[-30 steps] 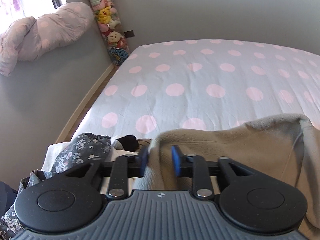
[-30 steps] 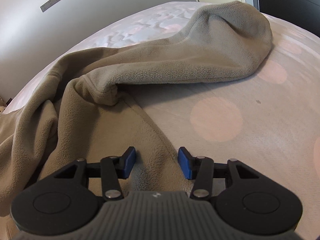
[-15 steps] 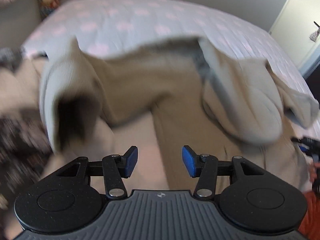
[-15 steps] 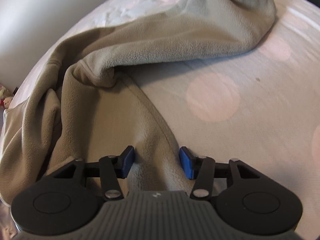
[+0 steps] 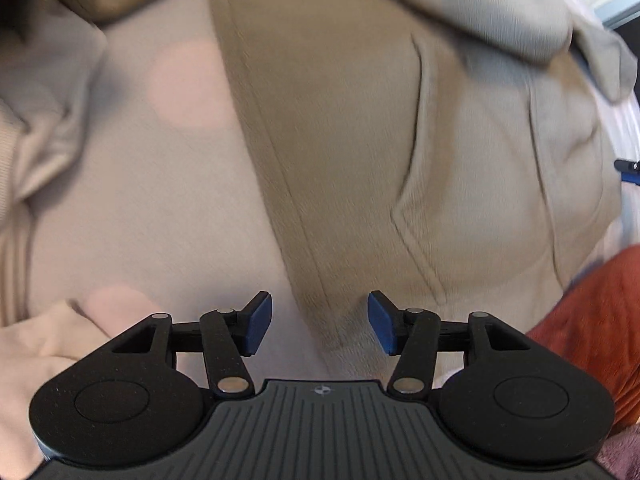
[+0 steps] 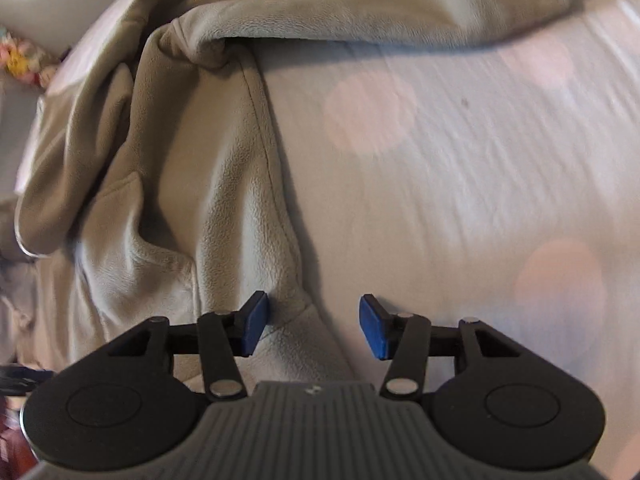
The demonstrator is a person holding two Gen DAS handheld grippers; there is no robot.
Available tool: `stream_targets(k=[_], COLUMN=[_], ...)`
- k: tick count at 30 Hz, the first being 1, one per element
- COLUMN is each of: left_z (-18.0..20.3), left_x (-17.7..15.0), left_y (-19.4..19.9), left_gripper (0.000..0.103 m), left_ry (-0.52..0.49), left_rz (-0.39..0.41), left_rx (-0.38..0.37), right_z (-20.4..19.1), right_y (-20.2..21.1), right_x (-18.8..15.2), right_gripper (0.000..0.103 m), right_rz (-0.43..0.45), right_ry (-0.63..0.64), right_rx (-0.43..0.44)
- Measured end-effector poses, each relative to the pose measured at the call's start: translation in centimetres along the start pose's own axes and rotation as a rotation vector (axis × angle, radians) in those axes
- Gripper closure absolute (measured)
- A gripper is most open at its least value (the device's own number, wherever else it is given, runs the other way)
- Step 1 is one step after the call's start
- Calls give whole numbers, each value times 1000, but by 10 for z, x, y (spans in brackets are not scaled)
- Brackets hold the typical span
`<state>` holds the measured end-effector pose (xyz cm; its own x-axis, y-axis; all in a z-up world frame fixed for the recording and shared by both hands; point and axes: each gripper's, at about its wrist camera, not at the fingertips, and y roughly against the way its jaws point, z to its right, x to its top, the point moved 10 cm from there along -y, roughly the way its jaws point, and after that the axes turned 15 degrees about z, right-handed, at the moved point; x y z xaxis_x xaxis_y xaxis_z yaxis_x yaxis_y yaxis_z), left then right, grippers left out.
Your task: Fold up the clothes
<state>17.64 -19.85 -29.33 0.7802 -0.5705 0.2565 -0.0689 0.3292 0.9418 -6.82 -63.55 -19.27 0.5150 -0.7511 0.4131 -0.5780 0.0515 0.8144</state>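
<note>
No legible text or labels.

Blue pads (image 5: pixel 260 322) are being carried on the left gripper (image 5: pixel 320 322), on black speckled link arms pinned with silver screws. Round black discs and a ribbed grey housing are being shown on the right gripper (image 6: pixel 311 326) too.

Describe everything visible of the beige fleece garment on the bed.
The beige fleece garment looks soft and napped, with stitched seams and a slanted pocket opening. It lies rumpled and unfolded on the polka-dot sheet, one part stretched across the top of the right view. Its hem corner sits between the open fingers of each hand-held gripper, left and right.
</note>
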Motion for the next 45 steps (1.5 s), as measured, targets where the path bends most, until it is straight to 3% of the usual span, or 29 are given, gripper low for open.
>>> stream_targets(k=[4,7,8,10,11,12,15,17,21,27,28,29,32,37,41,45], left_z=[-1,-1,-1,2,5,8,12,10,6,10,10,11,-11,-36,-36,-24], left_x=[-4,-7,-7,-8,-8,-9,-9,-8,-1,-2,-2,-1,-13,-19,1,29], left_y=[-13,-20,-21,-20,-18,-16,-6,6,42,71,66,60,40,27,39,58], left_gripper=[43,37,37,45,62,72,86,92,93,93,94,103,103,103,103,99], left_ry=[18,31,34,28,26,25,-42,-57,-75,-134,-147,-159,-193,-76,-58,-46], left_rz=[-14,-16,-10,10,21,33,69,91,143,152,125,97,34,50,103,186], left_rx=[30,50,56,47,32,19,51,51,21,53,76,100,201,181,155,98], right_z=[2,-5,-7,-10,-12,-14,-21,-25,-39,-46,-44,-41,-28,-13,-11,1], right_y=[-6,-6,-5,-4,-1,2,19,36,69,87,84,80,62,47,55,68], right_x=[-17,-27,-29,-31,-32,-32,-27,-23,-27,-63,-71,-78,-90,-94,-91,-87], right_gripper=[49,50,56,72,77,80,82,83,86,87,87,87,87,86,84,73], right_rz=[-18,-21,-22,-23,-17,-10,23,43,42,-19,-35,-47,-59,-83,-103,-108], right_ry=[-70,4,22,45,50,56,70,68,100,139,140,140,107,62,108,185], right_rx=[69,79,72,63,64,66,85,111,162,190,186,177,143,116,99,22])
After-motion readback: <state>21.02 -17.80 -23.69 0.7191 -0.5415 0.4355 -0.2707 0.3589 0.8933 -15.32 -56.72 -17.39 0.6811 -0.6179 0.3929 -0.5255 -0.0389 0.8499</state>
